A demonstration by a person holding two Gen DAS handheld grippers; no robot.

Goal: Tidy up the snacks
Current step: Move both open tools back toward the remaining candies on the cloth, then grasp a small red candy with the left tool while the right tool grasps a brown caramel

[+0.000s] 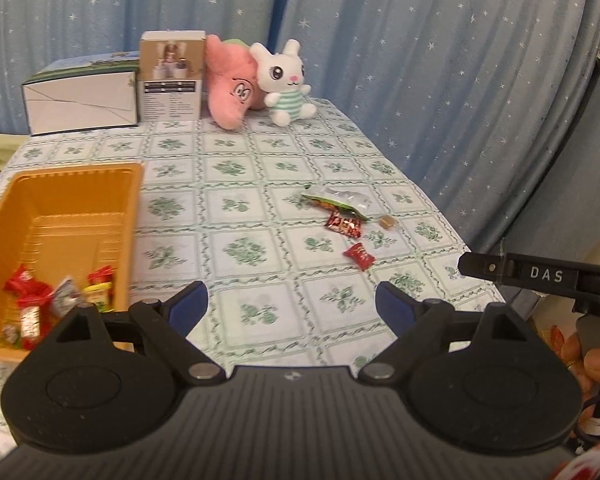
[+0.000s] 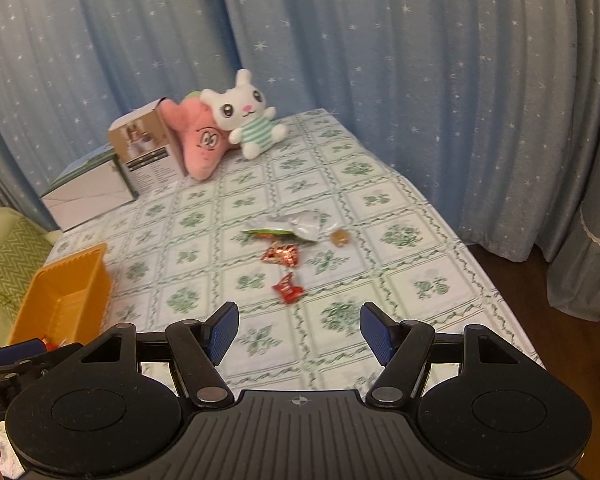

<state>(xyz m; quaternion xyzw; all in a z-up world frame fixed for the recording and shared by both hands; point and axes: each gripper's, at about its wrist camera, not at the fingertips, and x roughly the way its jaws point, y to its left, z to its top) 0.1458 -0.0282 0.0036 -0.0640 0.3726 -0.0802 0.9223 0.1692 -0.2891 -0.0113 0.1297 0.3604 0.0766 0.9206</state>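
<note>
Snacks (image 1: 40, 304) inside orange bin (image 1: 80, 184) show only from left wrist.

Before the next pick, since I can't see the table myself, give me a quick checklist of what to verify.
1. Right tongs open, nothing between them: ok.
2. Left tongs open, nothing between them: ok.
3. Small red candy lies loose ahead of the right tongs, apart from the other wrappers: ok.
4. Orange bin upright, with room left beside the snacks in it: ok.
5. All snacks binned: not ok; green-and-silver packet, red wrapper and brown candy remain on the tablecloth.
</note>
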